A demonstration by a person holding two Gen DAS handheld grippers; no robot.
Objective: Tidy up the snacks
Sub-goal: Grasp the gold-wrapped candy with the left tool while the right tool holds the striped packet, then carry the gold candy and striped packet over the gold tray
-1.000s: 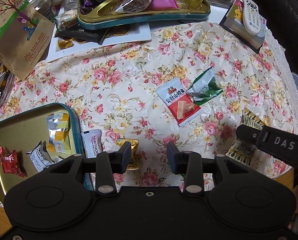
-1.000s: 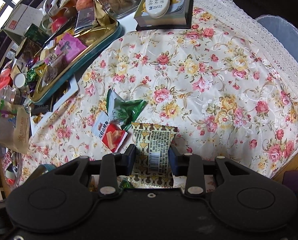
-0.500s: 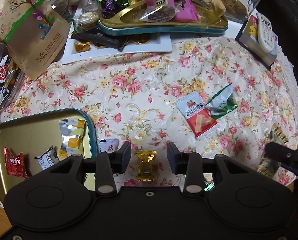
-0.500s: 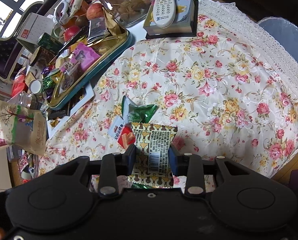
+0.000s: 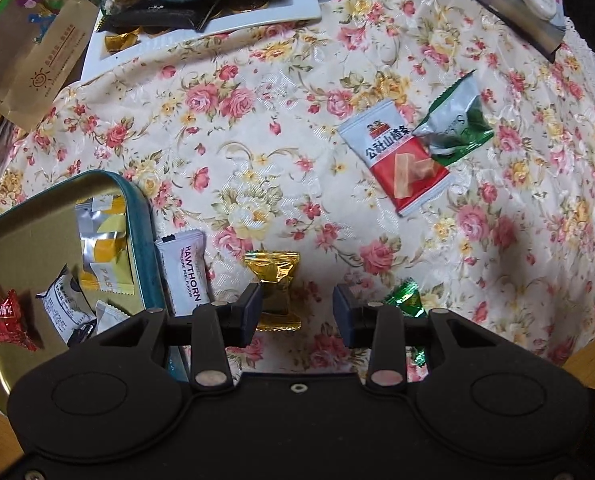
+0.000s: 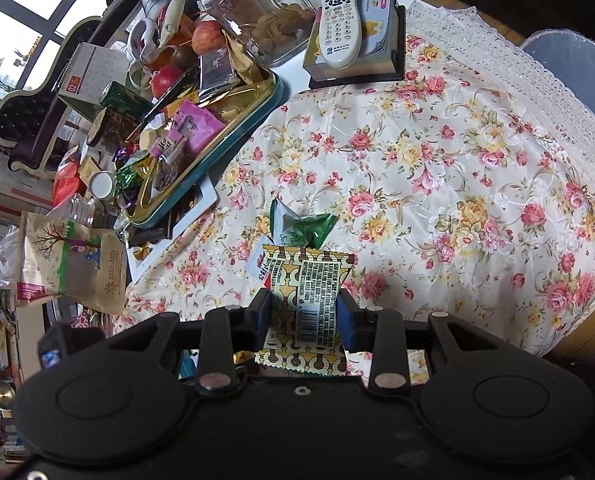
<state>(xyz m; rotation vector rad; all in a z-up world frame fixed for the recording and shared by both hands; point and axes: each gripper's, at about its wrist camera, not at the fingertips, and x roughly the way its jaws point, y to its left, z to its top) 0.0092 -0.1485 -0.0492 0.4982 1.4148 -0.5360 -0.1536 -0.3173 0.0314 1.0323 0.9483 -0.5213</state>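
My left gripper (image 5: pixel 297 306) points down at the flowered cloth, open, low over a gold-wrapped candy (image 5: pixel 274 278) that lies by its left finger. A white hawthorn bar (image 5: pixel 185 272) leans beside the teal-rimmed gold tin (image 5: pixel 135 216), which holds several small packets. A red-and-white packet (image 5: pixel 401 164) and a green-and-silver packet (image 5: pixel 455 128) lie farther right; a small green candy (image 5: pixel 403 302) peeks by the right finger. My right gripper (image 6: pixel 303 314) is shut on a yellow patterned packet (image 6: pixel 305 292), lifted above the cloth.
A second tin tray (image 6: pixel 201 136) heaped with sweets sits at the back beside a glass jar (image 6: pixel 257 12). A remote (image 6: pixel 339 26) rests on a box. A brown paper bag (image 5: pixel 33 40) lies at the left. The table edge (image 5: pixel 589 360) is near right.
My left gripper has dropped closer to the cloth and shifted over the gold candy. My right gripper has risen with the patterned packet, and no longer shows in the left wrist view.
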